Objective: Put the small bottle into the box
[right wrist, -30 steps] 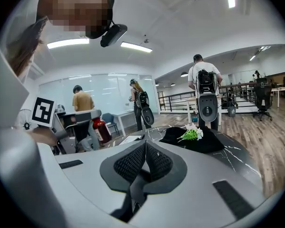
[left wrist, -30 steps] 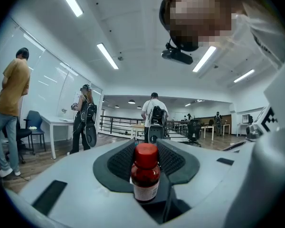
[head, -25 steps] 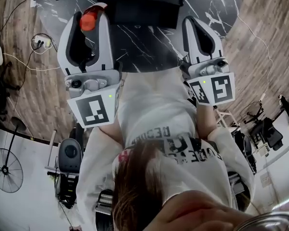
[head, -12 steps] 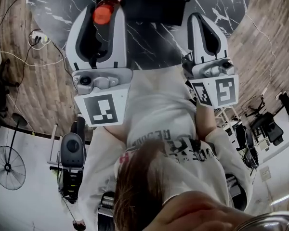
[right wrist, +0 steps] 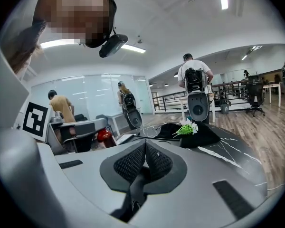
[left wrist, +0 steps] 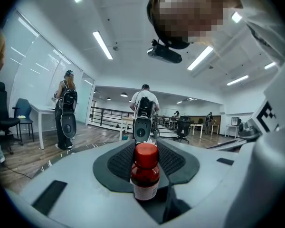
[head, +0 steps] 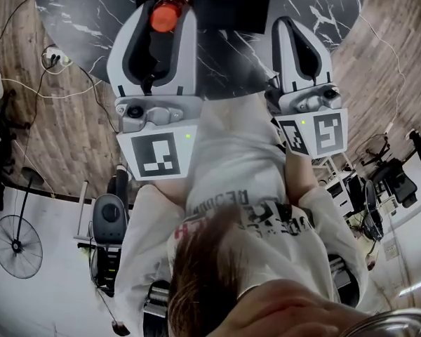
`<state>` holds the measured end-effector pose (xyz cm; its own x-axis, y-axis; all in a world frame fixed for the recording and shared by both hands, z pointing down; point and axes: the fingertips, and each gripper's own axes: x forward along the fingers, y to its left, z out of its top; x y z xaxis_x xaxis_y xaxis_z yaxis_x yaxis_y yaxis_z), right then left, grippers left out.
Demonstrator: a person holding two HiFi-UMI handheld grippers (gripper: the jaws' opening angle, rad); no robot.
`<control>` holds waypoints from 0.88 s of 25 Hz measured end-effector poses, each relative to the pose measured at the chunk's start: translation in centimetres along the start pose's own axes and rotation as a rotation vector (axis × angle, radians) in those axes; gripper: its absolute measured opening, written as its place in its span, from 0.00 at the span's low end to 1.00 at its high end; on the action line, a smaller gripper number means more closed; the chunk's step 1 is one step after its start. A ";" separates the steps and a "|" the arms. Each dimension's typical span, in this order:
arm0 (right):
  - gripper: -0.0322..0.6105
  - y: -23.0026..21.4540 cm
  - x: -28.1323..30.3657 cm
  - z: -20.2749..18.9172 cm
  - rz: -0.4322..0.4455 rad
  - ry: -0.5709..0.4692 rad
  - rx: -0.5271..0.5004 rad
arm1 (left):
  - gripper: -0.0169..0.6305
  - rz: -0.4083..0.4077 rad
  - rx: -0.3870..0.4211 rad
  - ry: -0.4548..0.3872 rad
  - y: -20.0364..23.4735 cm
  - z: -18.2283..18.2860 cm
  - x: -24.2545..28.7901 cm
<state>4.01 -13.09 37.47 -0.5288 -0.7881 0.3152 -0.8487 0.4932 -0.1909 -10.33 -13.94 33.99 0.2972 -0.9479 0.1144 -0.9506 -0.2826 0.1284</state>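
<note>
Left gripper view: left tongs point(left wrist: 145, 146) clamp red-capped small bottle point(left wrist: 145, 175); right tongs point(right wrist: 144, 144) together.

Black marble table point(head: 323, 12), white veins, round edge. Wood-plank floor point(head: 56, 132) around it. Power strip point(head: 56, 60) on the floor left of the table, with pale cables point(head: 28, 86) trailing from it. Standing fan point(head: 17, 246) further left, on a white patch of floor. Dark office chair point(head: 389, 184) off to the right. Green tuft point(right wrist: 186, 128) lies on something black at the table's far side. Across the room, a person with a backpack point(left wrist: 143, 109) faces away. Another person point(left wrist: 65, 110) stands at a white desk point(left wrist: 42, 109), a blue chair point(left wrist: 23, 109) beside it. Railing point(left wrist: 107, 114) behind. Strip lights point(left wrist: 102, 44) on the ceiling.
</note>
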 end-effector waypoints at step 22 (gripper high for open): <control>0.05 0.0 0.5 -2.4 0.000 0.043 0.032 | 0.25 -0.043 0.032 0.108 -1.2 -5.2 1.8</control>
<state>3.77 -12.62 39.87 -0.5288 -0.7711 0.3547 -0.8487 0.4806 -0.2206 -8.16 -14.51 39.19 0.3444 -0.9140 0.2147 -0.9385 -0.3292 0.1038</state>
